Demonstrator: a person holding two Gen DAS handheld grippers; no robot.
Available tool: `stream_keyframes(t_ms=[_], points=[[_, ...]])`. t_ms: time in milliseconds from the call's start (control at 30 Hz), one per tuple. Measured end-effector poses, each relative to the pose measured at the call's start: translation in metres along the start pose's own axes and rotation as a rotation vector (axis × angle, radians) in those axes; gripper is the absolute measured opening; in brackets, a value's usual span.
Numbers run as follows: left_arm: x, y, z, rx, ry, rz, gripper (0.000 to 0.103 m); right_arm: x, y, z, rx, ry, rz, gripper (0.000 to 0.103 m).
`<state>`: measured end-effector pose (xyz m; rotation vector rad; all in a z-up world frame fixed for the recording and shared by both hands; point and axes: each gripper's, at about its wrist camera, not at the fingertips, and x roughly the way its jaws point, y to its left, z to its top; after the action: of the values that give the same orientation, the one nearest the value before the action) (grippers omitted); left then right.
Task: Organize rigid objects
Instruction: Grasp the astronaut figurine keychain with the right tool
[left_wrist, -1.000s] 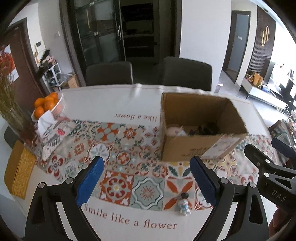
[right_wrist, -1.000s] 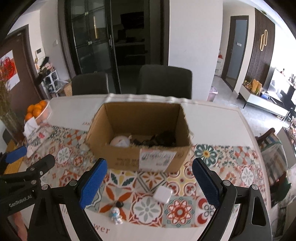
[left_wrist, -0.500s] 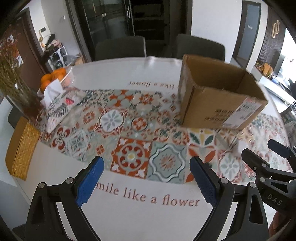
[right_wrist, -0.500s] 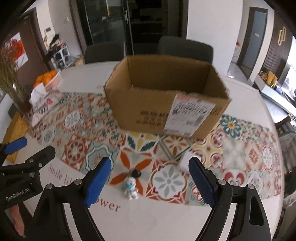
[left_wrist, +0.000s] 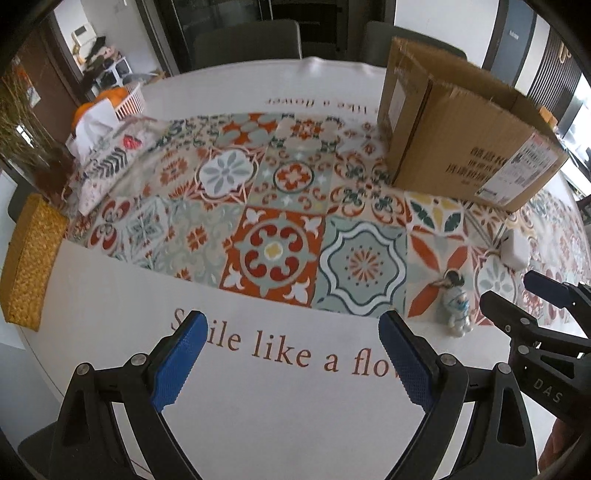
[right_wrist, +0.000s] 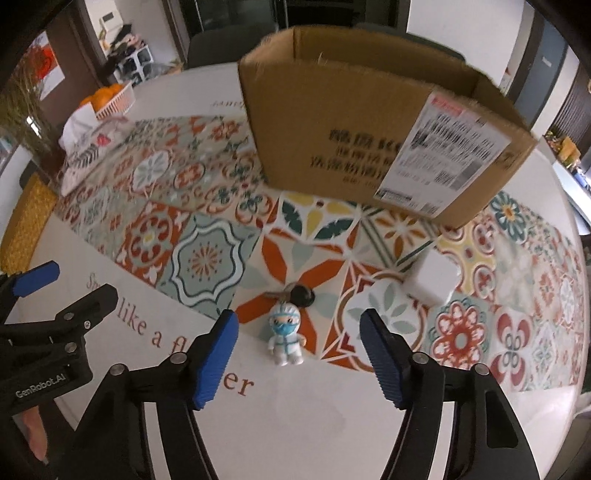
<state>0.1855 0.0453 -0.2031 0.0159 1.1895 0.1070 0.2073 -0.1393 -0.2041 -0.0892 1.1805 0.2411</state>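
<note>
Round and white, the dining table (left_wrist: 110, 295) carries a runner of colourful tile patterns (left_wrist: 280, 206), and dark chairs stand at its far side. Printed in reddish-brown script along the runner's near white border is "Smile like a flower"; the same phrase appears upside down along the far border, only partly readable.

An open cardboard box (right_wrist: 369, 122) sits on the runner and serves as the landmark. Its near wall bears dark printed characters, too blurred to read, and a white shipping label (right_wrist: 447, 147) with barcodes and a red strip on top, also unreadable.

In front of the box, at the runner's near edge, lies a small figurine keychain (right_wrist: 286, 336): a white-suited figure with a blue mask, attached to a key with a black head. To the right of the figurine, still in front of the box, rests a small white cube-shaped object (right_wrist: 430, 280).

Far left of the box are a patterned tissue pack (left_wrist: 107, 155), a white basket of oranges (left_wrist: 125, 99) and a yellow woven mat (left_wrist: 29, 258).

The right gripper (right_wrist: 299, 354) has blue pads apart and closing, the figurine between them, untouched. The left gripper (left_wrist: 291, 362), marked "GenRobot.AI" on its side, has jaws wide apart over the printed words, nothing between them. The right gripper's side reads "DAS".
</note>
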Motion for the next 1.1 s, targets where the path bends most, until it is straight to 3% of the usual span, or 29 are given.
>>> stream_keyframes(t_ms=[600, 700, 867, 1100], points=[[0.049, 0.006, -0.001, 0.019, 0.094, -0.014, 0.095, 0.059, 0.009, 0.0, 0.003, 0.124, 0.039, 0.047], [0.052, 0.008, -0.001, 0.024, 0.097, -0.017, 0.095, 0.063, 0.011, -0.001, 0.013, 0.133, 0.039, 0.045], [0.054, 0.008, 0.0, 0.042, 0.097, -0.022, 0.094, 0.068, 0.011, -0.004, 0.035, 0.143, 0.038, 0.03], [0.051, 0.0, 0.001, 0.064, 0.085, -0.026, 0.094, 0.063, 0.003, -0.008, 0.059, 0.118, 0.059, 0.027]])
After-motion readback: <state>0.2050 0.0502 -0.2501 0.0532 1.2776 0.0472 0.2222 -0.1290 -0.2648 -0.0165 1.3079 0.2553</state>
